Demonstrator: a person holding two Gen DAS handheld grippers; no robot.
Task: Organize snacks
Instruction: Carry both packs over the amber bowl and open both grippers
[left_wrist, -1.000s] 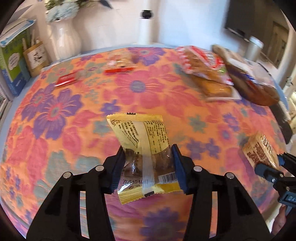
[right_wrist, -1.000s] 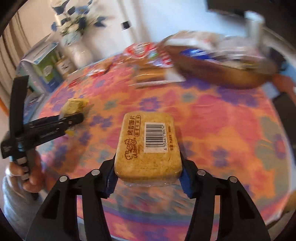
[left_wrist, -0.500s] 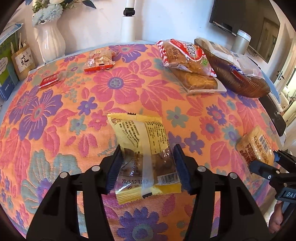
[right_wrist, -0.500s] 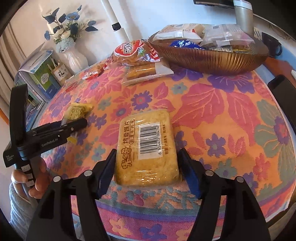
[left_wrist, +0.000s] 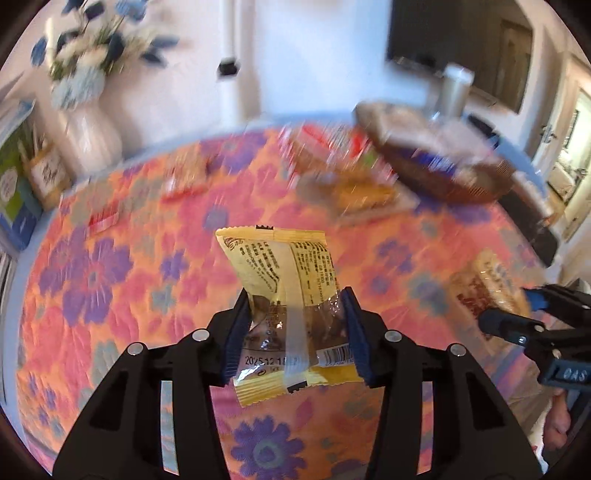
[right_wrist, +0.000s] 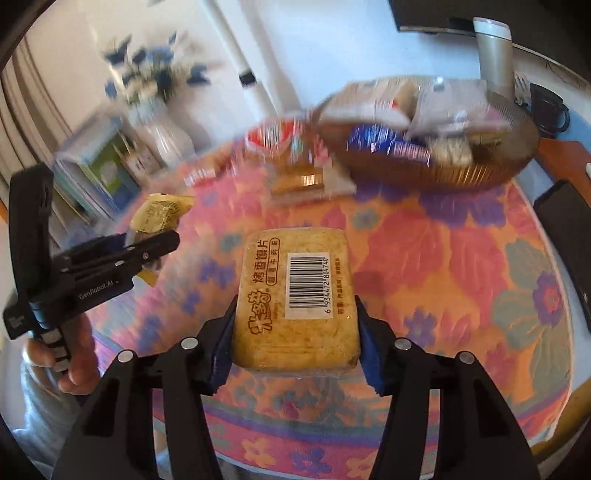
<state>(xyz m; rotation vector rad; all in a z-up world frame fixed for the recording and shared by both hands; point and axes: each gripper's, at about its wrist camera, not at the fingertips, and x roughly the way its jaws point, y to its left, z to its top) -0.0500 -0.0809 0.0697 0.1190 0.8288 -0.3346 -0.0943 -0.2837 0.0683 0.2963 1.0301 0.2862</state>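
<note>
The yellow packet (left_wrist: 286, 306) is sitting clamped in the left claw (left_wrist: 293, 334), raised over the floral table (left_wrist: 110, 295). The biscuit pack (right_wrist: 297, 299) is sitting pinched in the right claw (right_wrist: 295, 347), above the table's near edge. A brown bowl (right_wrist: 461, 173) holding snacks is standing at the far side, blurred.

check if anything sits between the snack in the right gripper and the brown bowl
Mostly clear. The biscuit pack in the right gripper faces bare tablecloth up to the bowl; only the bread bag lies left of that line.
</note>
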